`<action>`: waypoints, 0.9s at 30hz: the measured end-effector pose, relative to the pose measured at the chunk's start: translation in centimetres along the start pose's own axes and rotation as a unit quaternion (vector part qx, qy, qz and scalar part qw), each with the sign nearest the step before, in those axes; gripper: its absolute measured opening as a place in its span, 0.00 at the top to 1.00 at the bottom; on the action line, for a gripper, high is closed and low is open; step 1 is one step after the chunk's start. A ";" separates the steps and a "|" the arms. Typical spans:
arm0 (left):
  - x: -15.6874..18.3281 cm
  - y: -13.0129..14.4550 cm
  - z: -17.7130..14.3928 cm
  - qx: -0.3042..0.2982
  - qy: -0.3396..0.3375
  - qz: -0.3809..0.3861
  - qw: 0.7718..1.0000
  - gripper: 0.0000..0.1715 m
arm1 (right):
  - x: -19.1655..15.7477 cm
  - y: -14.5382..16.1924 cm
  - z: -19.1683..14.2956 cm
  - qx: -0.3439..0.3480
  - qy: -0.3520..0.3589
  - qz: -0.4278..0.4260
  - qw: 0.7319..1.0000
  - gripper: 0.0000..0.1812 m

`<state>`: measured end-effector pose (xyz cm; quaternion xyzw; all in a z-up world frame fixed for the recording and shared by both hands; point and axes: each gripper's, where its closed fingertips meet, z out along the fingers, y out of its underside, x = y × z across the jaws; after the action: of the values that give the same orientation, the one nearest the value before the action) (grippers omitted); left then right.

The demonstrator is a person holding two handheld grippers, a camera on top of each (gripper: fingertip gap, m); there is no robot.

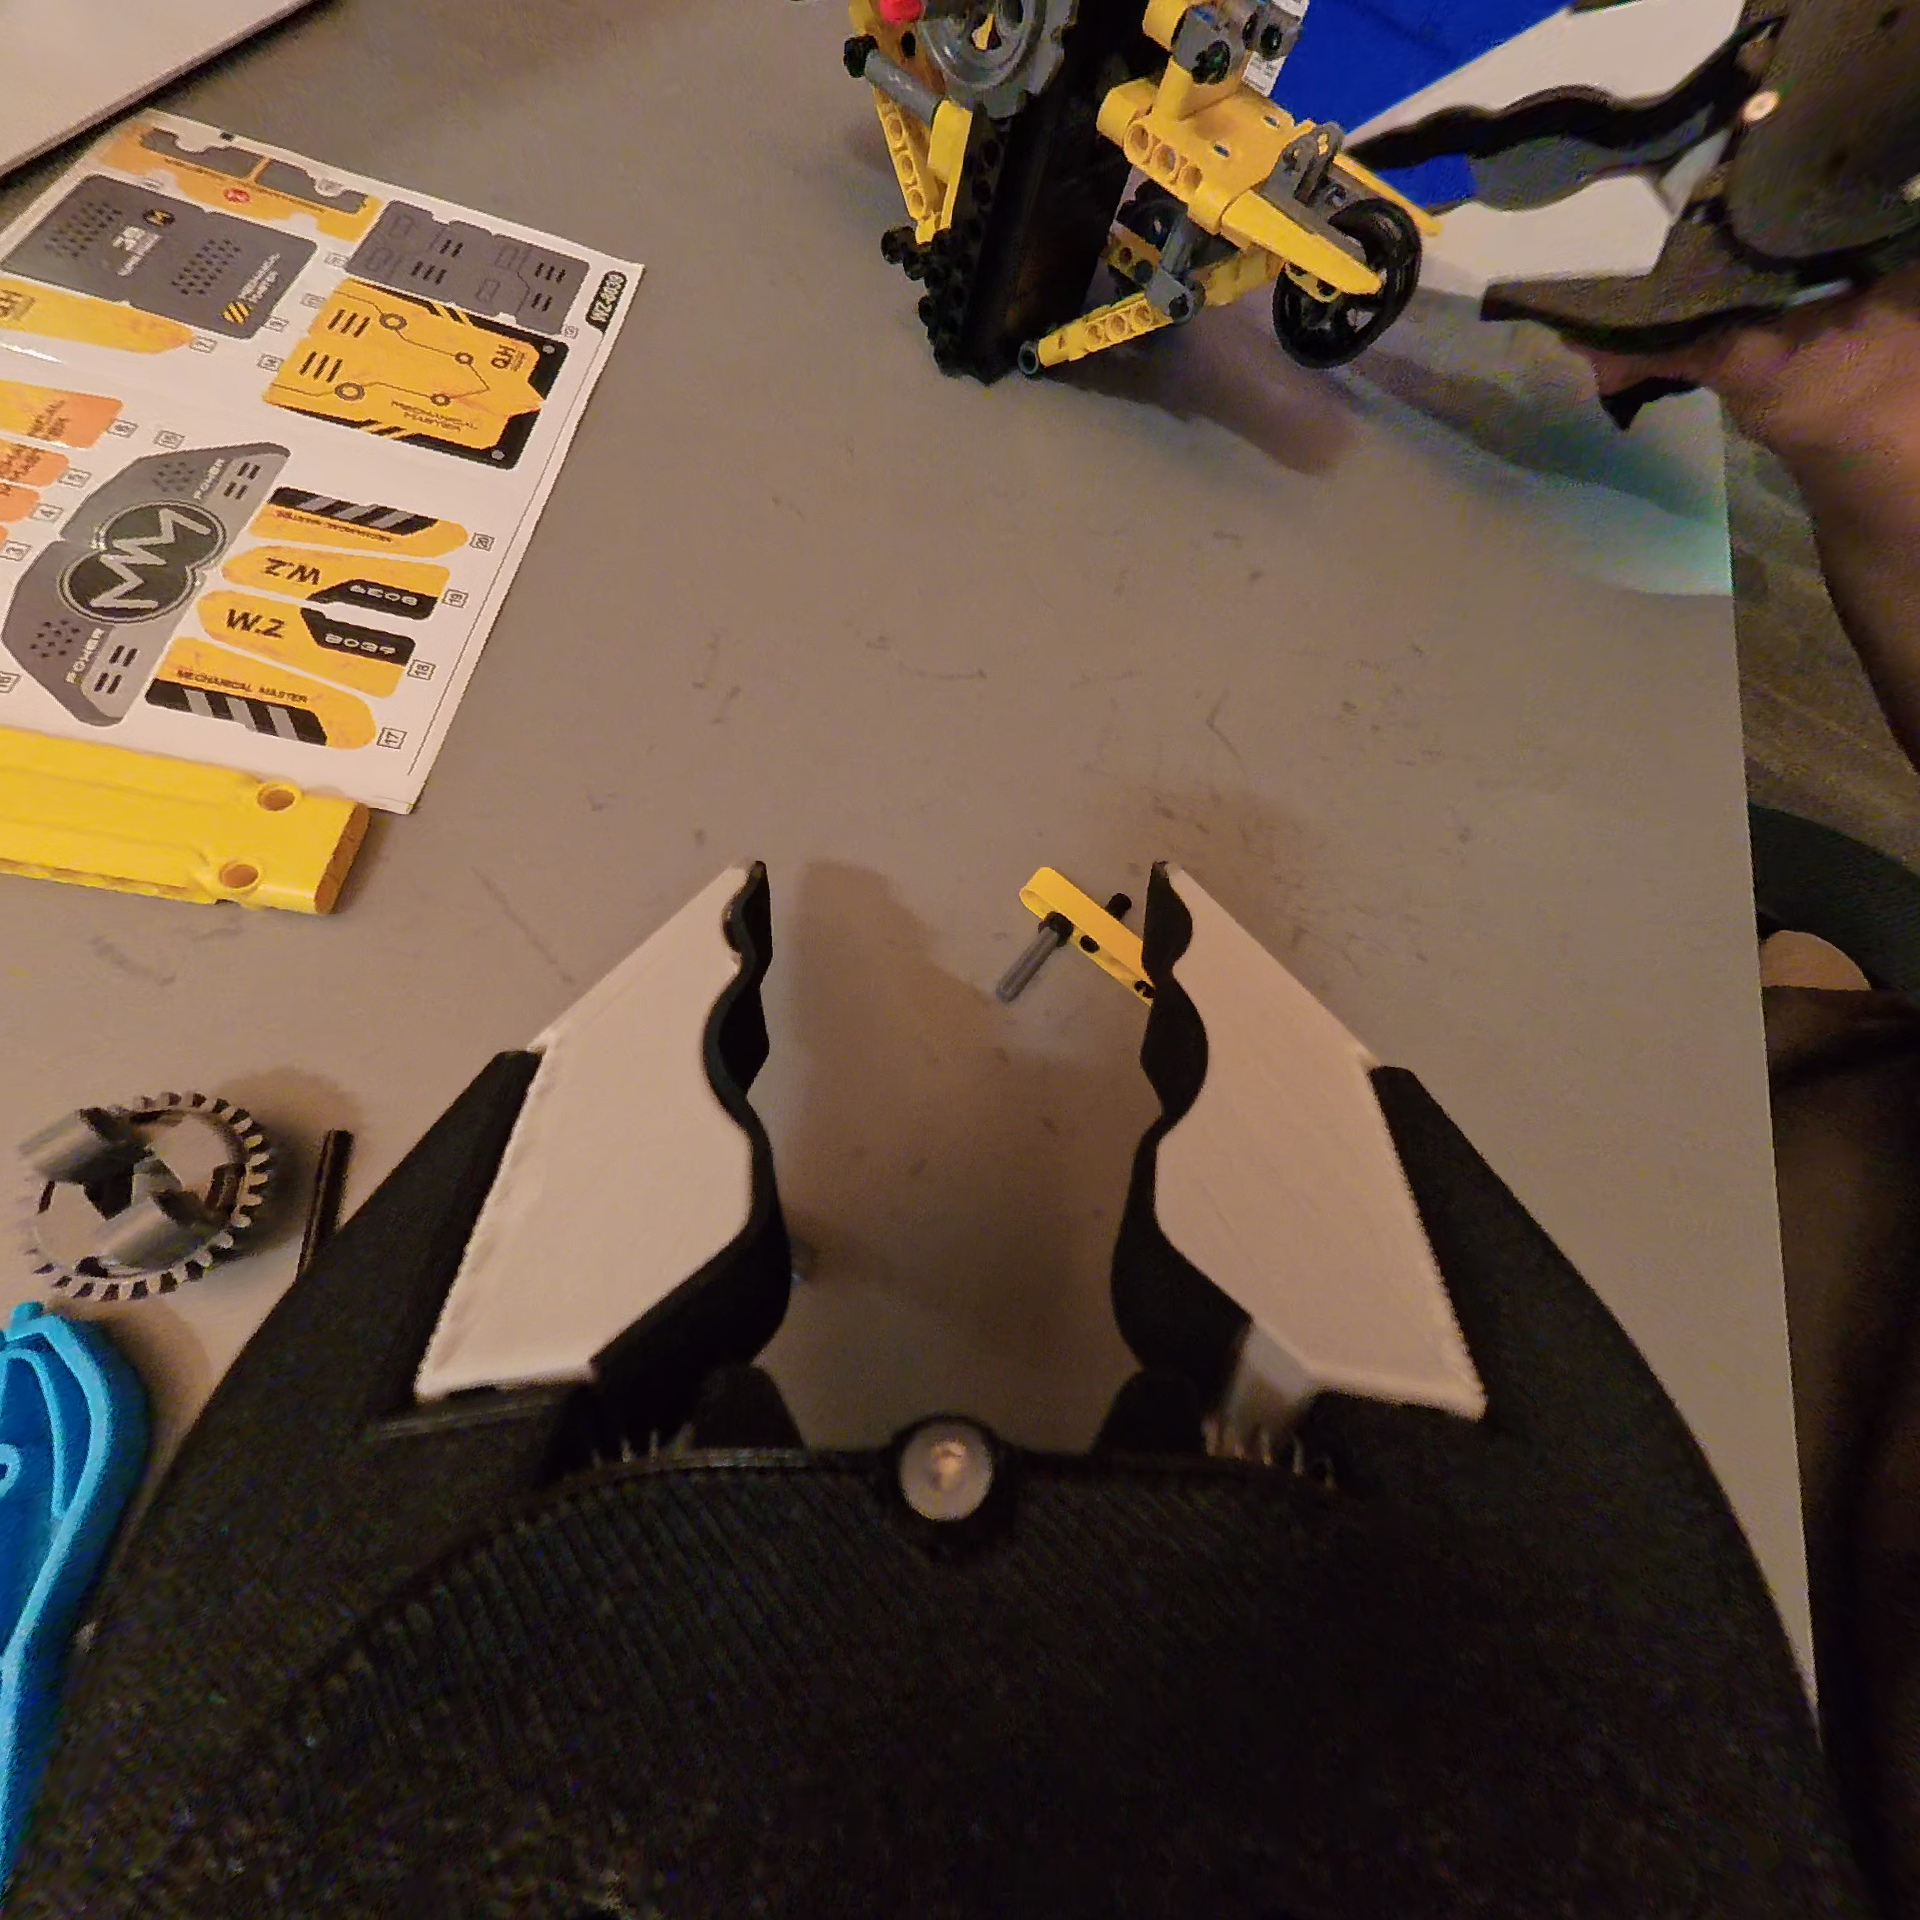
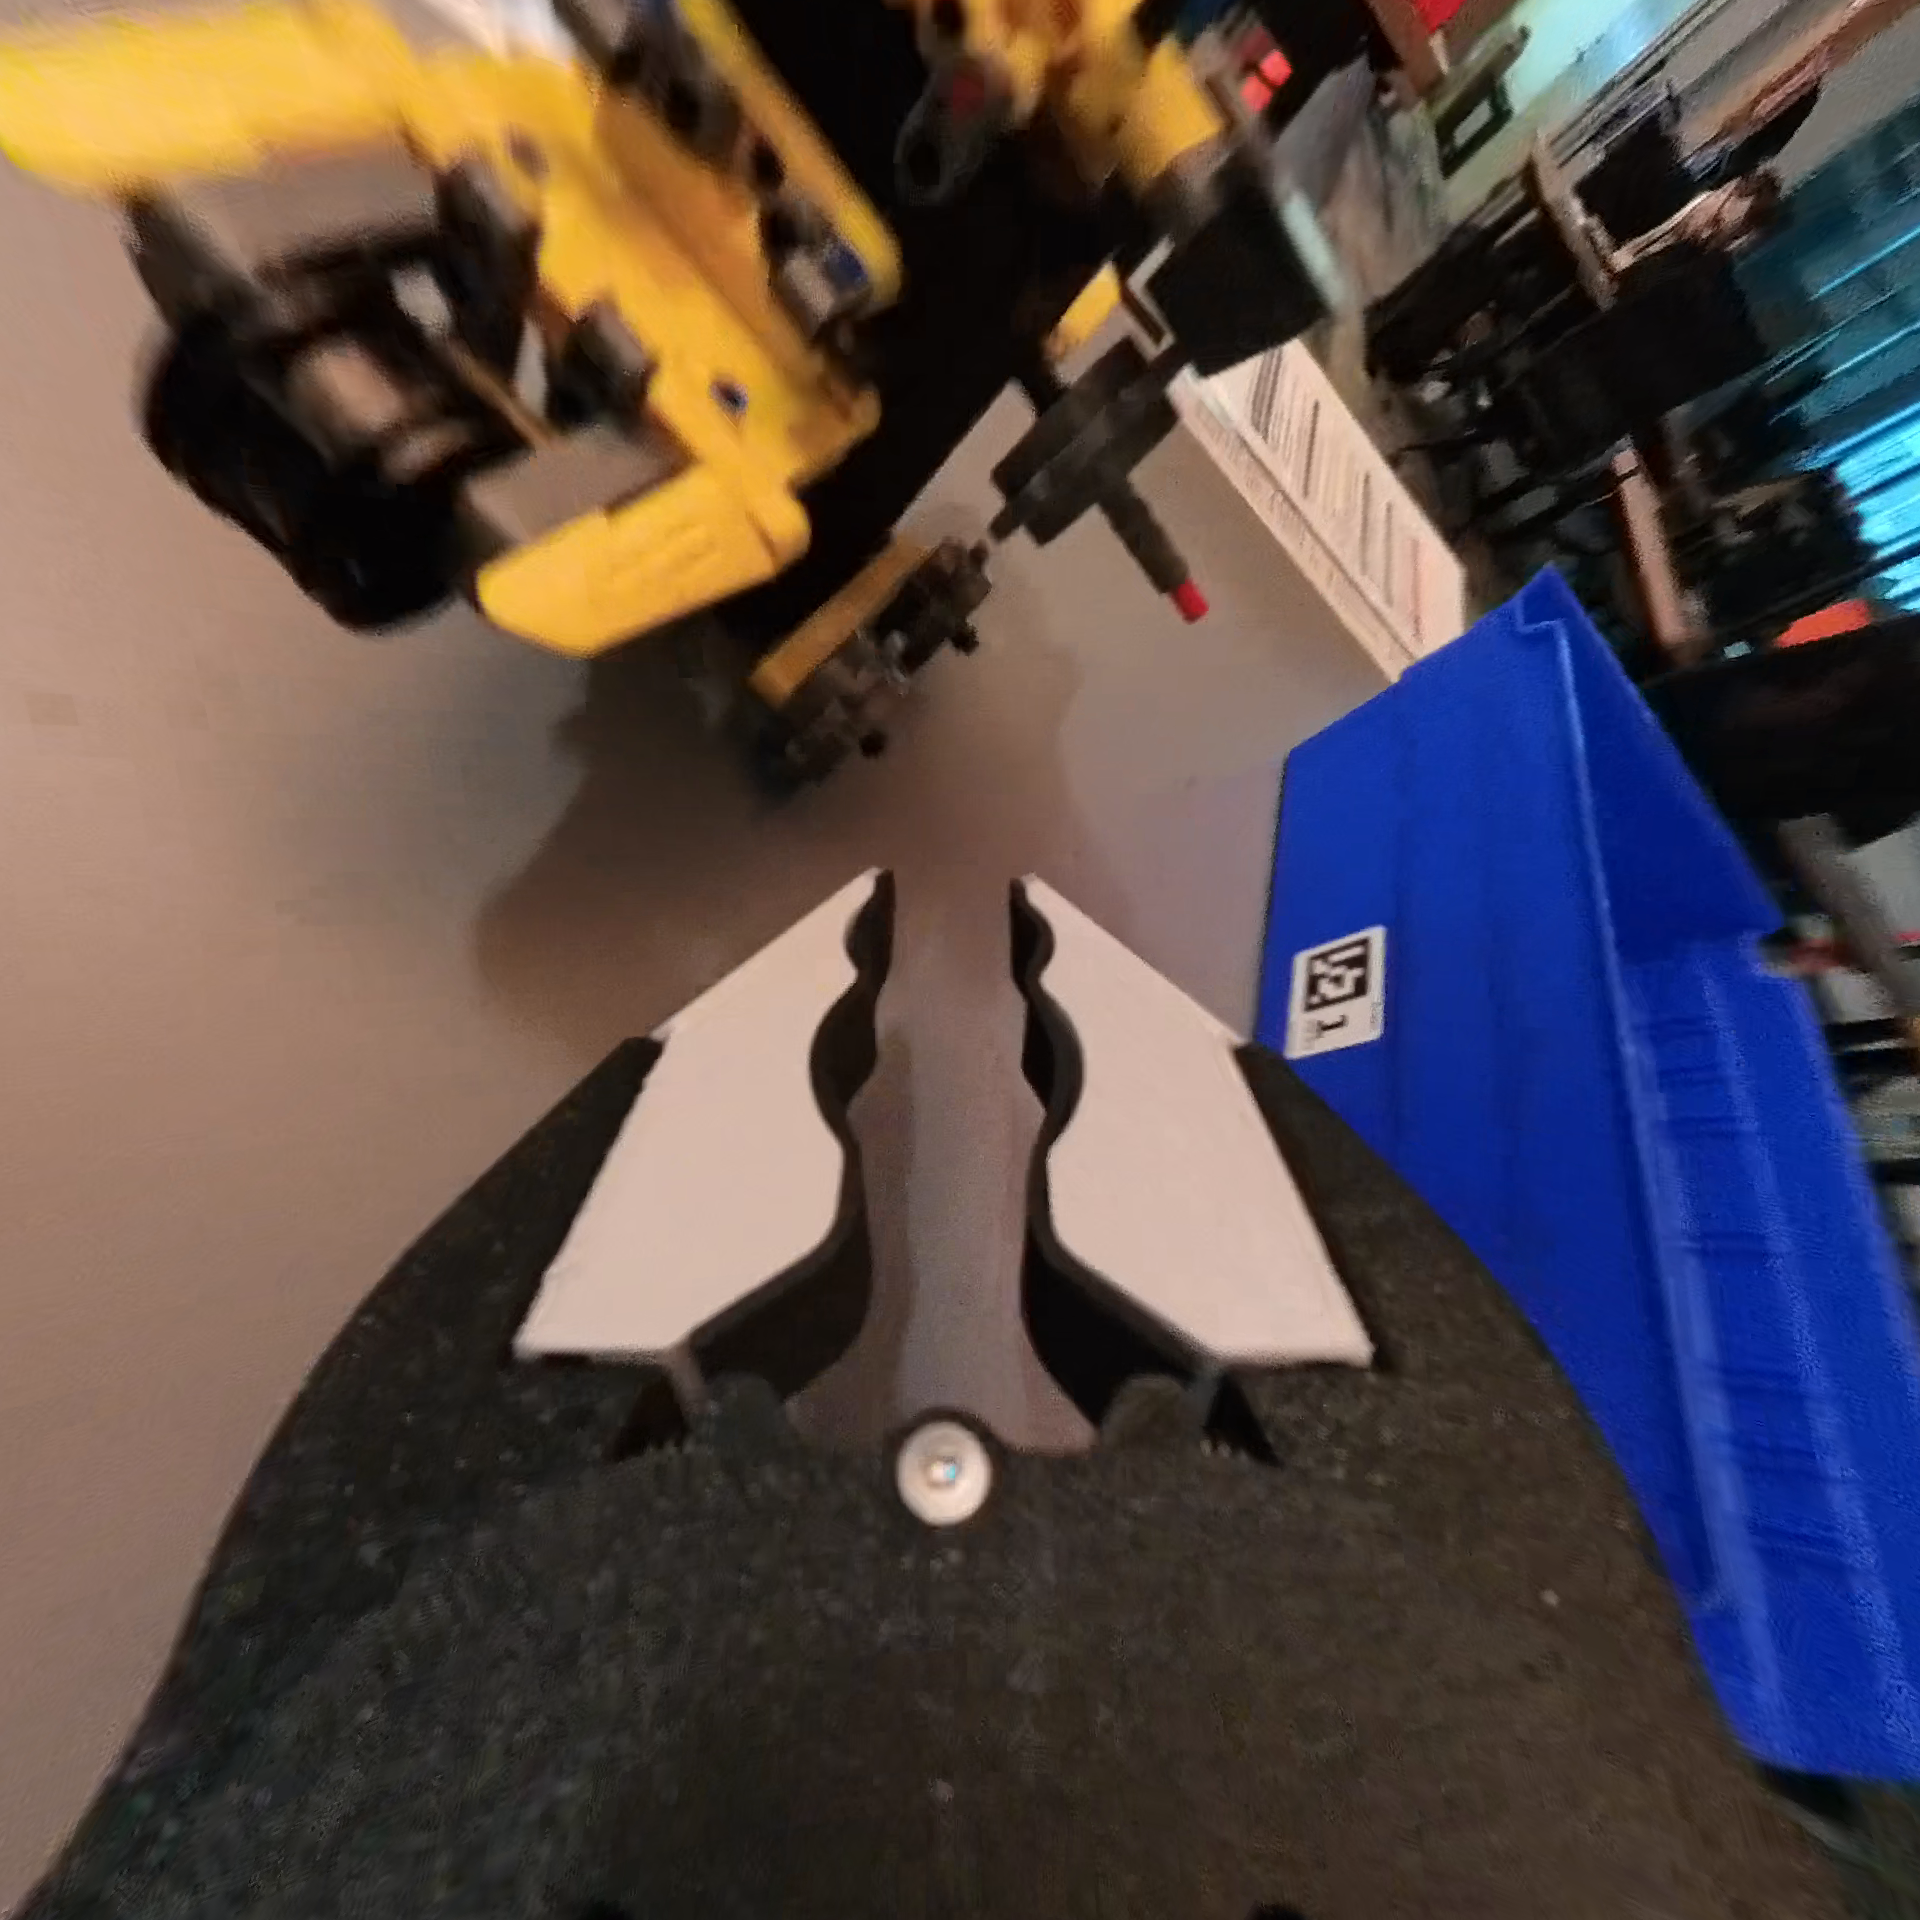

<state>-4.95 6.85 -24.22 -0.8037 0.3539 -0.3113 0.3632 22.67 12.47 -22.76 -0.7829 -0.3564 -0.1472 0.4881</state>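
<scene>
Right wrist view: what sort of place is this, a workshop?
Probably a lab or workshop bench: a grey table with a half-built yellow brick model, a sticker sheet, a blue bin, and cluttered shelves beyond.

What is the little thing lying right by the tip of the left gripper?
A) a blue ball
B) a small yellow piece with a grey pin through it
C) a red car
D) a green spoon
B: a small yellow piece with a grey pin lies on the grey table just inside one finger of the open left gripper.
</scene>
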 end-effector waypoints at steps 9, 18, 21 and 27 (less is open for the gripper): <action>0.2 0.0 0.0 0.000 0.003 0.004 1.000 0.58 | -2.5 -4.8 -4.0 0.135 -0.111 0.241 0.955 0.68; 0.3 -0.1 -0.1 0.003 0.011 0.000 1.000 0.58 | -4.4 -7.3 -6.3 0.174 -0.084 0.197 0.961 0.65; 0.3 0.0 0.0 0.000 0.006 0.007 1.000 0.58 | -5.0 -8.6 -6.0 0.177 -0.041 0.131 0.975 0.65; 0.4 0.0 0.0 0.000 0.007 0.008 1.000 0.58 | -5.6 -9.7 -4.0 0.159 0.011 0.062 0.985 0.67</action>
<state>-4.79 6.54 -24.11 -0.7985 0.3627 -0.3142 0.3635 12.43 9.31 -17.67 -0.7142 -0.3208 -0.0664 0.6186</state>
